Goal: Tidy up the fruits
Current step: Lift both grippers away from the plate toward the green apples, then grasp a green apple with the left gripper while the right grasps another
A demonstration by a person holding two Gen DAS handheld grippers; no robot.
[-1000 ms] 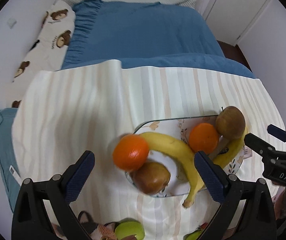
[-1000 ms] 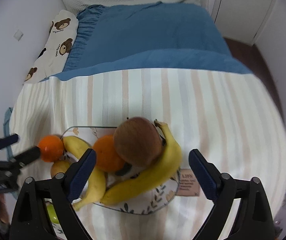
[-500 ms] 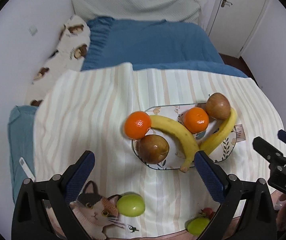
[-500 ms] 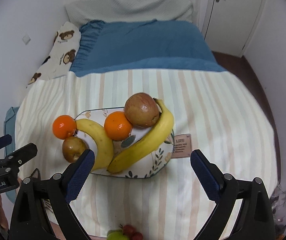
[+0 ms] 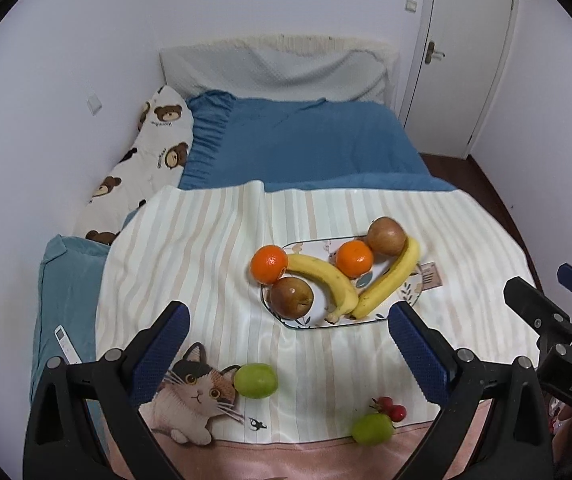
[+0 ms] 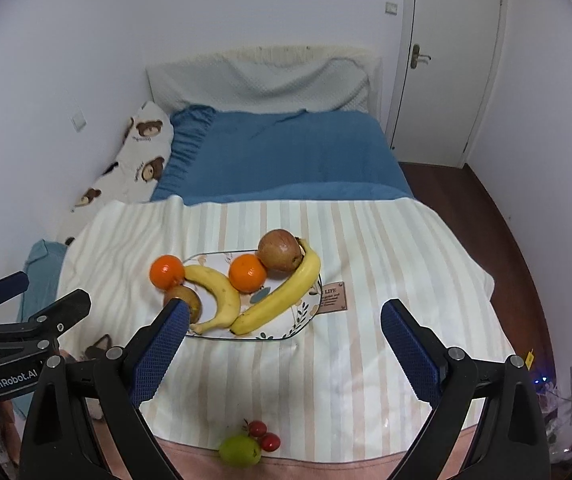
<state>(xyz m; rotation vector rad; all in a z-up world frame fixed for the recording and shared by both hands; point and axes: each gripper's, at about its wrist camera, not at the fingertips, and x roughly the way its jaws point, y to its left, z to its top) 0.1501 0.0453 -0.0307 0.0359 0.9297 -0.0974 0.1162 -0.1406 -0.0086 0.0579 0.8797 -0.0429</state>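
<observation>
On the striped blanket (image 5: 206,264), a patterned tray (image 5: 378,318) carries two bananas (image 5: 326,276), an orange (image 5: 353,258) and two brownish apples (image 5: 291,297); a second orange (image 5: 269,263) rests against its left rim. Nearer, a green apple (image 5: 255,380) lies between the spread, empty fingers of the left gripper (image 5: 286,340). Equally wide apart and empty, the right gripper (image 6: 282,332) hovers short of the tray, above another green apple (image 6: 240,450) and cherries (image 6: 264,434).
</observation>
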